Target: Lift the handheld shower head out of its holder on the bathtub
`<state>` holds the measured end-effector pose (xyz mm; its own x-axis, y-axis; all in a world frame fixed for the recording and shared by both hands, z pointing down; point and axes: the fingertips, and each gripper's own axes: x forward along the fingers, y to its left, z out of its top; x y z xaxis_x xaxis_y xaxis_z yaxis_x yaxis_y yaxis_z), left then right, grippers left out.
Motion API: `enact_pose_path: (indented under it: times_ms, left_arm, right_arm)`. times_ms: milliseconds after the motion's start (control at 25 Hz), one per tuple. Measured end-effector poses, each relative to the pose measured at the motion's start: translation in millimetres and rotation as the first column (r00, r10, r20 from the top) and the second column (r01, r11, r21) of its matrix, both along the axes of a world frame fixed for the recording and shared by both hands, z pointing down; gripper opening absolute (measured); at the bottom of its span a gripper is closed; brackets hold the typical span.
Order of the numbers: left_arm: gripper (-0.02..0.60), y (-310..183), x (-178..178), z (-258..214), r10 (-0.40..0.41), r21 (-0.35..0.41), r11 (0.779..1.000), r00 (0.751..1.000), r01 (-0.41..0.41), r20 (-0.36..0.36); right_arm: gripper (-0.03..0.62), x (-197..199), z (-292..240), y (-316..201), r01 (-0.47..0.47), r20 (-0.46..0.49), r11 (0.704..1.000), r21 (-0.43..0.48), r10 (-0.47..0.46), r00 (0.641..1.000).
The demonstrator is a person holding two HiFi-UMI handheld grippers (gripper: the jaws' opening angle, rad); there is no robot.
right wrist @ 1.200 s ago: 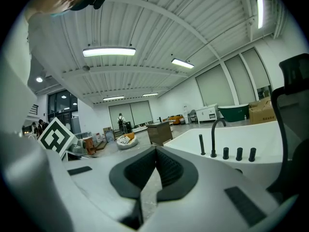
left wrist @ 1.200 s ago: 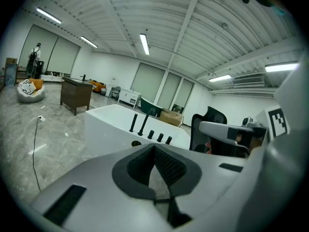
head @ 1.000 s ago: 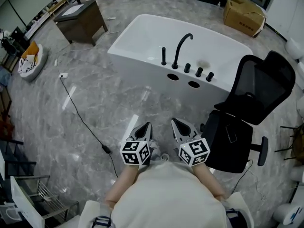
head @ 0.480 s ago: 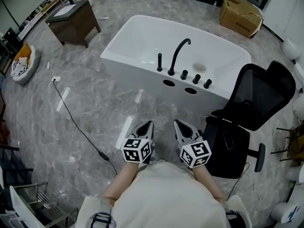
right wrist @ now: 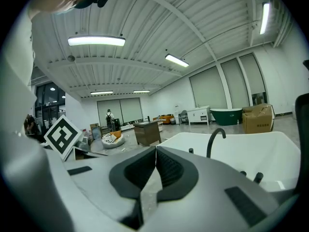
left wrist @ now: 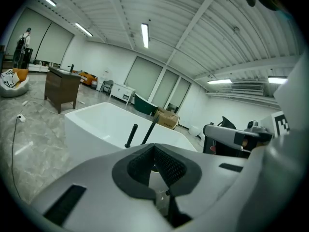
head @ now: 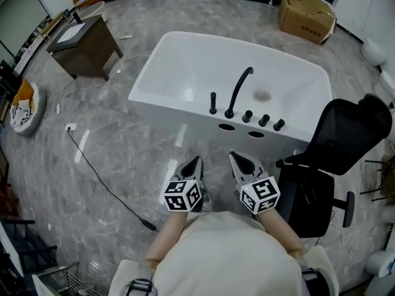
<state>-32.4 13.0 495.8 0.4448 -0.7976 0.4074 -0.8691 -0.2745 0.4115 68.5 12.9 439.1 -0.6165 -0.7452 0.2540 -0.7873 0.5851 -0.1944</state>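
The white bathtub (head: pixel 185 123) stands on the grey marble floor ahead of me. On its near rim a short black upright rod, the handheld shower head (head: pixel 213 102), stands in its holder just left of the curved black faucet (head: pixel 239 88); three black knobs follow on the right. In the left gripper view the shower head (left wrist: pixel 131 135) and the faucet (left wrist: pixel 149 129) rise beyond the jaws. My left gripper (head: pixel 195 161) and right gripper (head: pixel 235 156) hover side by side short of the tub, both shut and empty. The shower head (right wrist: pixel 191 151) also shows small in the right gripper view.
A black office chair (head: pixel 333 159) stands close on the right, next to the tub's end. A brown cabinet (head: pixel 83 45) is at the far left, a cardboard box (head: pixel 305 14) at the back right. A black cable (head: pixel 105 184) runs across the floor on the left.
Both grippers have travelled forward together toward the bathtub, which now lies closer below me. Their jaws stayed shut and empty.
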Motion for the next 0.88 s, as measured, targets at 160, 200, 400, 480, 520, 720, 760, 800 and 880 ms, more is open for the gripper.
enact_pose_path:
  times_ms: [160,200,400,480,520,720,760,800,880]
  left_arm:
    - [0.020,-39,-22,0,0.013,-0.005,1.000,1.000,-0.013,-0.007]
    - [0.020,-48,-28,1,0.017,-0.007,1.000,1.000,-0.017,-0.009]
    - [0.020,-90,-55,7,0.035,-0.018,0.999,0.999,-0.035,-0.011]
    - [0.020,-107,-65,9,0.047,-0.019,0.999,0.999,-0.047,-0.010]
    - [0.020,-115,-70,10,0.053,-0.019,0.998,0.999,-0.054,-0.011]
    - [0.020,-150,-92,14,0.078,-0.025,0.997,0.997,-0.078,-0.014]
    - [0.020,-155,-94,16,0.083,-0.025,0.996,0.996,-0.083,-0.014]
    - [0.020,-159,-95,17,0.088,-0.025,0.996,0.996,-0.089,-0.011]
    - [0.020,-167,-97,23,0.098,-0.029,0.995,0.995,-0.098,-0.002]
  right_arm:
    - [0.018,-22,-1,-40,-0.009,-0.017,1.000,0.006,0.009,1.000]
    - [0.018,-27,-1,-49,-0.015,-0.020,1.000,0.007,0.016,1.000]
    - [0.018,-47,4,-93,-0.047,-0.038,0.999,0.012,0.047,0.998]
    - [0.018,-57,6,-109,-0.058,-0.041,0.998,0.013,0.058,0.997]
    - [0.018,-61,7,-117,-0.065,-0.043,0.998,0.012,0.065,0.997]
    - [0.018,-79,17,-152,-0.114,-0.046,0.993,-0.006,0.113,0.992]
    - [0.018,-80,20,-157,-0.125,-0.048,0.992,-0.009,0.124,0.991]
    - [0.018,-80,22,-162,-0.136,-0.052,0.991,-0.012,0.135,0.989]
    - [0.018,-79,30,-172,-0.158,-0.063,0.987,-0.019,0.157,0.986]
